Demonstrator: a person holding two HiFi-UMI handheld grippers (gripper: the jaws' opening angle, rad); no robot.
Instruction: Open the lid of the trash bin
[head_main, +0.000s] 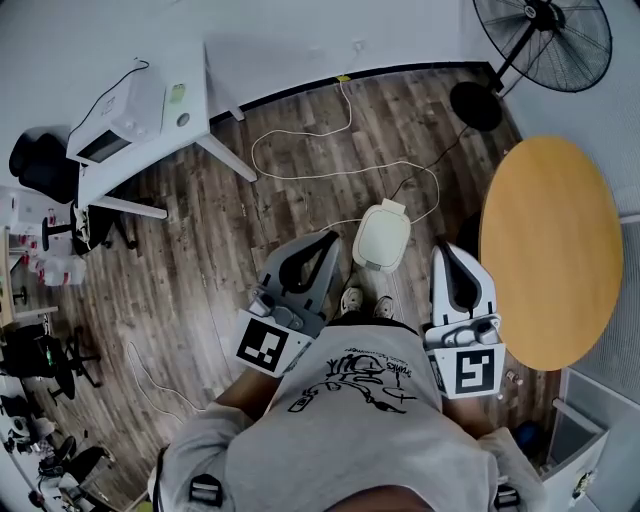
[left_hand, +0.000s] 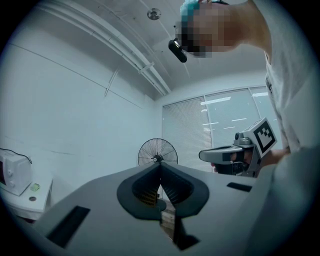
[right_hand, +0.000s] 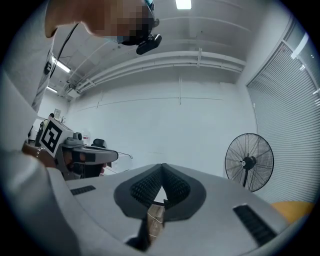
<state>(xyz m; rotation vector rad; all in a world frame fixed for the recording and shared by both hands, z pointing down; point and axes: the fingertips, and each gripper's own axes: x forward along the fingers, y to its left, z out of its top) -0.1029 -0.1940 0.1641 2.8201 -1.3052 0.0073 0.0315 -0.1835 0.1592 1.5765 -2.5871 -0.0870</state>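
Left gripper (head_main: 328, 242) and right gripper (head_main: 445, 248) are both pinched closed and empty, held at waist height pointing forward. The trash bin (head_main: 381, 236) sits on the floor between them, low, just past the shoes (head_main: 352, 300). It is closed, its long axis running away from the person, and neither gripper is clearly nearer. A white cable (head_main: 349, 105) loops behind it, and a round table (head_main: 550, 250) crowds the right side.

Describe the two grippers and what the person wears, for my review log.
The left gripper and the right gripper are both light grey moulded shells that taper to a point. They have dark, ridged inner pads. Each carries a cube at the rear with a black-and-white square marker. The person wears a light grey T-shirt with a black print.
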